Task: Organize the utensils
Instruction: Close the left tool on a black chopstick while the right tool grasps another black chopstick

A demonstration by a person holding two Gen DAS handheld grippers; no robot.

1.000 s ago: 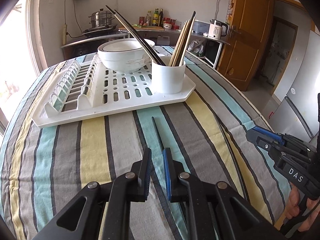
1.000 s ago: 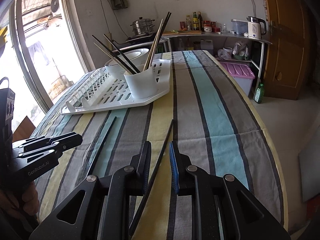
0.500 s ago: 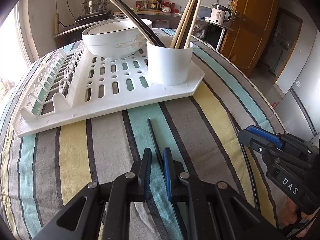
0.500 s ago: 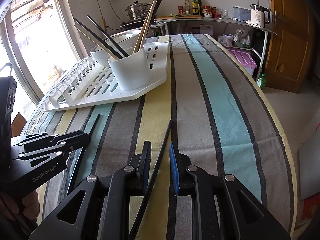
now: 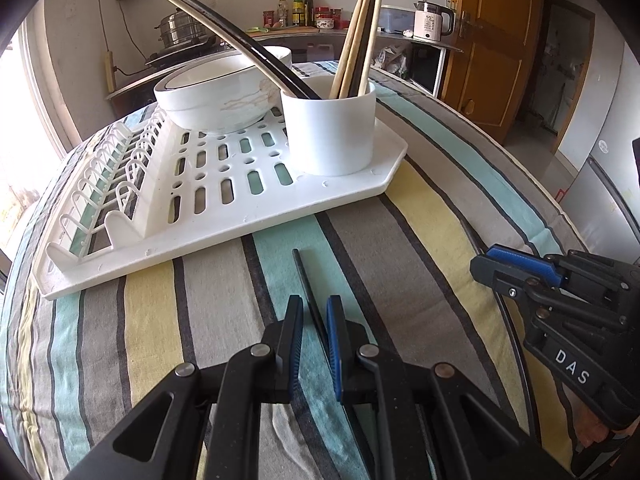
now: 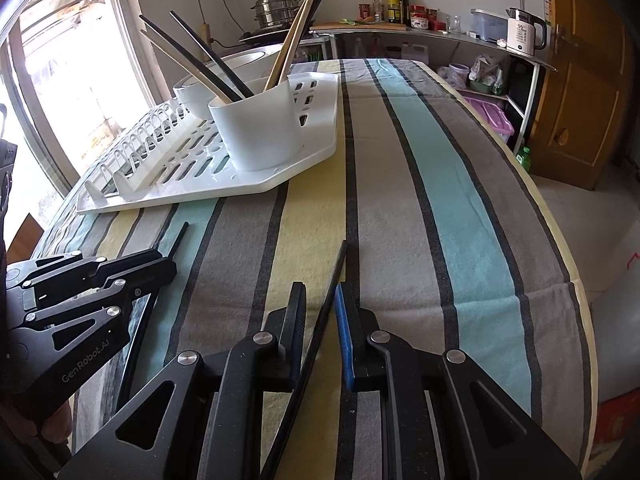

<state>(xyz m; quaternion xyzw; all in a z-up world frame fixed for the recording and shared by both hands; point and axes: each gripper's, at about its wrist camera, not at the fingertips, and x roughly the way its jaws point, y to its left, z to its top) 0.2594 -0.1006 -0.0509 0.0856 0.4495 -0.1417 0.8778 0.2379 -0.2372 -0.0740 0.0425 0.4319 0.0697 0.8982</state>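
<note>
Two black chopsticks lie on the striped tablecloth in front of the white drying rack (image 5: 224, 216). One chopstick (image 5: 298, 264) runs between the fingers of my left gripper (image 5: 314, 308), whose jaws stand narrow with slim gaps on both sides of it. The other chopstick (image 6: 340, 258) passes between the fingers of my right gripper (image 6: 320, 288). Those jaws are closing; the chopstick rests by the blue pad, with a gap on the other side. A white cup (image 5: 332, 132) on the rack holds several black and wooden chopsticks (image 5: 360, 40).
A white bowl (image 5: 216, 96) sits on the rack behind the cup. In the right wrist view the left gripper (image 6: 168, 264) is at the left over its chopstick (image 6: 182, 232). The table's edge (image 6: 560, 240) drops off at the right. A counter with bottles and a kettle stands behind.
Both grippers have come forward and lower, so the rack and cup look bigger. The right jaws have narrowed around their chopstick. The left jaws keep the same gap.
</note>
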